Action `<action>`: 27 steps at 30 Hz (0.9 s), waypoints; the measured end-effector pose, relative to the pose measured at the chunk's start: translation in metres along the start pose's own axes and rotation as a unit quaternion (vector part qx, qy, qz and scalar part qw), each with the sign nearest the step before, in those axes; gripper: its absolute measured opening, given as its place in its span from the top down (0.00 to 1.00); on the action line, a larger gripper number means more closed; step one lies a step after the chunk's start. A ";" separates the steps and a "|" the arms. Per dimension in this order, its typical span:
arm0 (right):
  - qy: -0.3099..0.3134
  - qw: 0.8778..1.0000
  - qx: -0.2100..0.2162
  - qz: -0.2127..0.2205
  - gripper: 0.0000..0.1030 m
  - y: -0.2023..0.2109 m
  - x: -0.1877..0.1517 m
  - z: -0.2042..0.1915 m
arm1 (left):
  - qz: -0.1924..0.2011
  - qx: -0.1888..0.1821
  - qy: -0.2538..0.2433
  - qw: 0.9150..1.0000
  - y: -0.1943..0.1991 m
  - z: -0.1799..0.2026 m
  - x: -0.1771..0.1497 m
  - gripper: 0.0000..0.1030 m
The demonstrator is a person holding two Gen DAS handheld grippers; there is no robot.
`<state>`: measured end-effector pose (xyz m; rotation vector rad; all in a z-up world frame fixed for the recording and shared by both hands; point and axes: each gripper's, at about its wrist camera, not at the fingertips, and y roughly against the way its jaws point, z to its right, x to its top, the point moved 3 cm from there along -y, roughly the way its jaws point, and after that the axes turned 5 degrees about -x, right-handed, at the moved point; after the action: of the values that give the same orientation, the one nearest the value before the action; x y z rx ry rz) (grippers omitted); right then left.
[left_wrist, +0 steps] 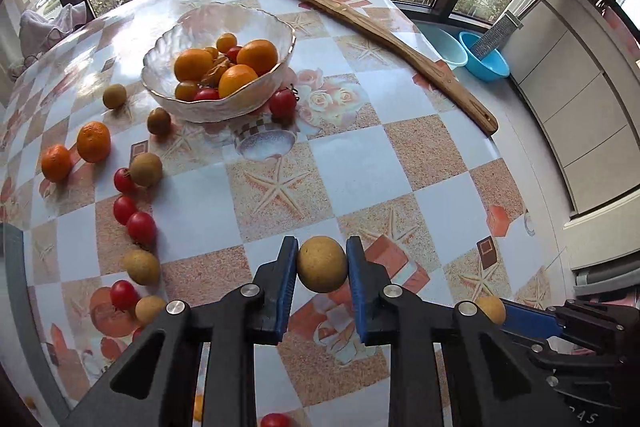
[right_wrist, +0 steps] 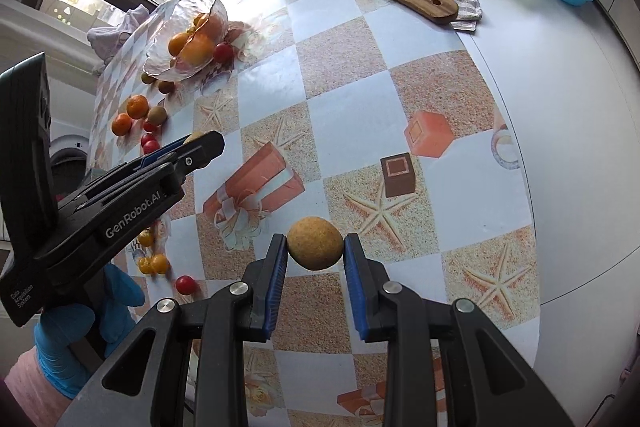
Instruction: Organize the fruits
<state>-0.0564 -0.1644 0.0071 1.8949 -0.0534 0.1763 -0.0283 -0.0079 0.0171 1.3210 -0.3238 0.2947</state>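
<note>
My left gripper (left_wrist: 322, 265) is shut on a tan longan (left_wrist: 322, 264) above the near part of the table. My right gripper (right_wrist: 316, 249) is shut on another tan longan (right_wrist: 315, 243); it also shows at the lower right of the left wrist view (left_wrist: 491, 309). A glass bowl (left_wrist: 192, 35) at the far left holds oranges, cherry tomatoes and a husked fruit. Loose oranges (left_wrist: 93, 141), red cherry tomatoes (left_wrist: 141, 227) and longans (left_wrist: 141, 267) lie along the table's left side. The left gripper shows at the left of the right wrist view (right_wrist: 200, 147).
A long wooden board (left_wrist: 372, 27) lies across the far right of the table. Two blue basins (left_wrist: 486, 57) stand on the sill beyond the table edge. A folded cloth (right_wrist: 464, 3) lies by the board's end. A small pile of yellow fruits (right_wrist: 152, 261) lies near the left hand.
</note>
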 end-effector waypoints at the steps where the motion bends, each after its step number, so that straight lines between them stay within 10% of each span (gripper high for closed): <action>1: 0.006 1.000 0.000 0.000 0.69 -0.001 0.000 -0.008 | 0.005 0.000 0.005 1.000 0.009 -0.009 -0.005 0.75; 16: 0.132 0.991 0.034 -0.002 0.69 -0.032 -0.008 -0.232 | 0.041 0.088 0.112 0.989 0.128 -0.230 -0.092 0.75; 27: 0.228 0.970 0.070 -0.040 0.69 -0.093 -0.016 -0.413 | 0.021 0.148 0.188 0.971 0.134 -0.378 -0.138 0.75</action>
<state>-0.1006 0.2554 0.0482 1.9502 0.3544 0.5679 -0.1828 0.3867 0.0011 1.5168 0.0147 0.6381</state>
